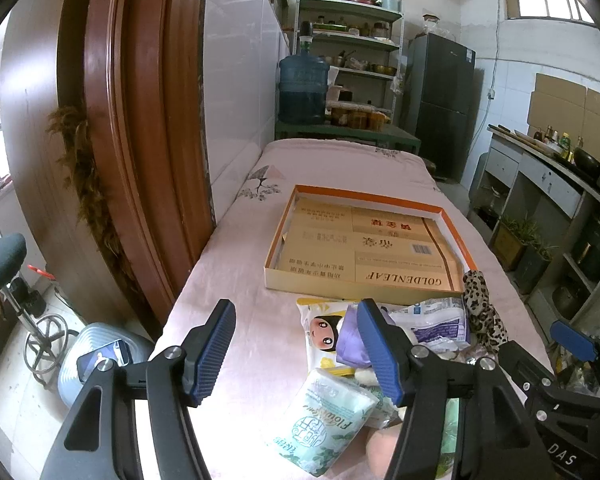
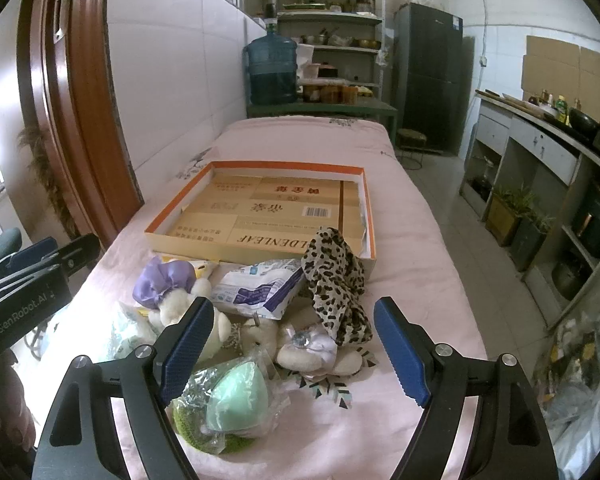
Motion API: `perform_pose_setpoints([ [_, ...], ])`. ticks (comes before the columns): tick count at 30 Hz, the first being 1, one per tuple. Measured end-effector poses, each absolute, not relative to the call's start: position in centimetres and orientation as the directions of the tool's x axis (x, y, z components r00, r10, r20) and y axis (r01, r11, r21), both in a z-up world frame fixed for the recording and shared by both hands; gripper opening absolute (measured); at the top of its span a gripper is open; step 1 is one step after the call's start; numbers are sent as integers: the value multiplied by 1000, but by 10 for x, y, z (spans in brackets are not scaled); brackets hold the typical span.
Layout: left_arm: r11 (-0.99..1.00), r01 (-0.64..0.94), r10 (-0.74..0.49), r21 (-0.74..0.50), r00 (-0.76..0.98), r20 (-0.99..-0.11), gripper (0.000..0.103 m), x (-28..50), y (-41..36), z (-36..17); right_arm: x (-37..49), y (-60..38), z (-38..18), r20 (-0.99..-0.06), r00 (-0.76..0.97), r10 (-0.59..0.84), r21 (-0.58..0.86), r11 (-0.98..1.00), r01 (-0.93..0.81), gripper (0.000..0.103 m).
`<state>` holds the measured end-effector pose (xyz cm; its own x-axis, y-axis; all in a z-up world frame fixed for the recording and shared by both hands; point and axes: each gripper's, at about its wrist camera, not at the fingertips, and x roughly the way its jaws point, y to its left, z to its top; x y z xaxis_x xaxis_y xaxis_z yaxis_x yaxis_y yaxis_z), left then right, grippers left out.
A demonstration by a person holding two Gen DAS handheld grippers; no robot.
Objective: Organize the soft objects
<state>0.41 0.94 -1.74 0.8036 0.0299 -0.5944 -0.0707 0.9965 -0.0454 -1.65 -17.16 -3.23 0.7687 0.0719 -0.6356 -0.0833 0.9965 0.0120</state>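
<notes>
A heap of soft things lies on the pink cloth [image 2: 400, 264] in front of a shallow cardboard box with an orange rim [image 2: 284, 166]. The heap holds a leopard-print scarf [image 2: 332, 280], a white-and-blue tissue pack [image 2: 256, 288], a plush with a purple cap [image 2: 164, 280], a white plush [image 2: 300, 348] and a bagged green sponge [image 2: 232, 396]. My right gripper [image 2: 294, 306] hangs open just above them, holding nothing. My left gripper [image 1: 296, 312] is open too, over a green tissue pack [image 1: 324, 420] and a cartoon-face pack [image 1: 320, 332]. The box [image 1: 364, 196] holds only flattened cardboard.
A brown wooden door frame [image 1: 140, 140] stands along the left of the bed. Behind it are a blue water jug [image 1: 302, 88], a green shelf rack [image 1: 352, 60] and a dark fridge [image 1: 440, 104]. A counter with cupboards [image 2: 540, 148] runs down the right, across a tiled aisle.
</notes>
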Motion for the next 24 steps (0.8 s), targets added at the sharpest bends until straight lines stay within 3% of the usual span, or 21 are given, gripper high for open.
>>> perform_pose_setpoints([
  [17, 994, -74, 17, -75, 816, -578, 63, 1, 25, -21, -14, -180, -38, -643, 764, 54, 15, 998, -59, 83],
  [24, 990, 69, -127, -123, 819, -559, 63, -9, 41, -26, -8, -190, -39, -653, 756, 44, 13, 999, -48, 83],
])
